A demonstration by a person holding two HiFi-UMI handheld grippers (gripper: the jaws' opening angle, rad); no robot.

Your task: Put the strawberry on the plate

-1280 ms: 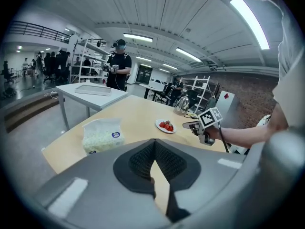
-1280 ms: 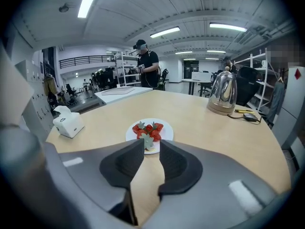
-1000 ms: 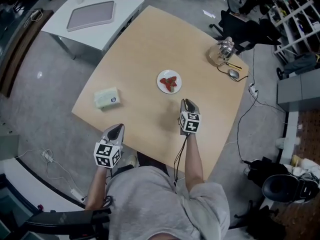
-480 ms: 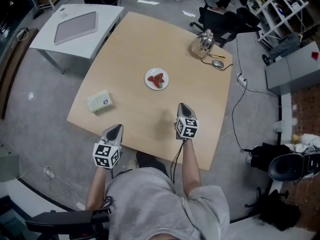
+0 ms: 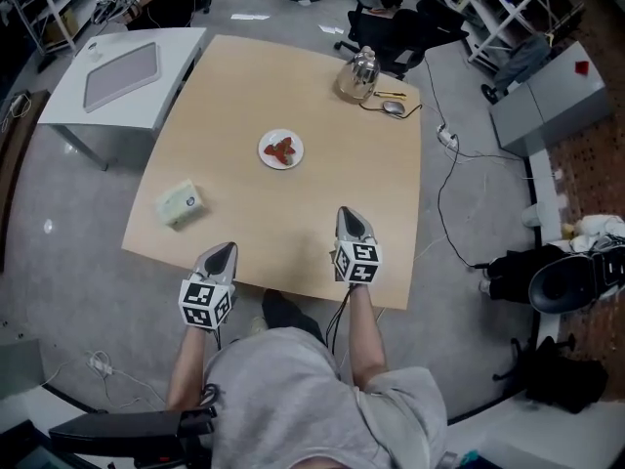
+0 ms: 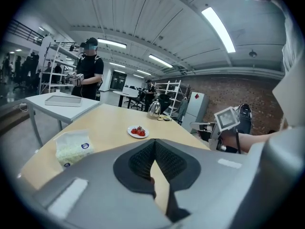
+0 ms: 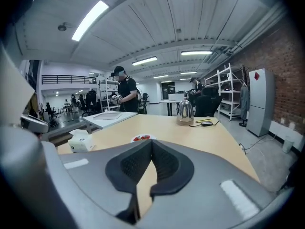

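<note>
Red strawberries [image 5: 281, 149] lie on a small white plate [image 5: 266, 156] near the middle of the wooden table [image 5: 244, 86]. The same plate [image 6: 131, 133] shows small in the left gripper view and the plate [image 7: 142, 140] just above the jaw tips in the right gripper view. My right gripper [image 5: 350, 217] rests over the table's near edge, shut with nothing between its jaws, well short of the plate. My left gripper [image 5: 225, 251] hovers at the near edge to the left, jaws shut and empty.
A tissue pack [image 5: 179, 203] lies at the table's left side. A metal kettle [image 5: 359, 72] and a mouse [image 5: 394, 107] with cable sit at the far corner. A white side table with a grey tray [image 5: 121, 73] stands far left, a person [image 6: 89, 71] beside it. Cables trail on the floor to the right.
The view has swung so the table and plate sit further up and left. My right gripper has drawn back toward the table's near edge. The left gripper stays near the edge.
</note>
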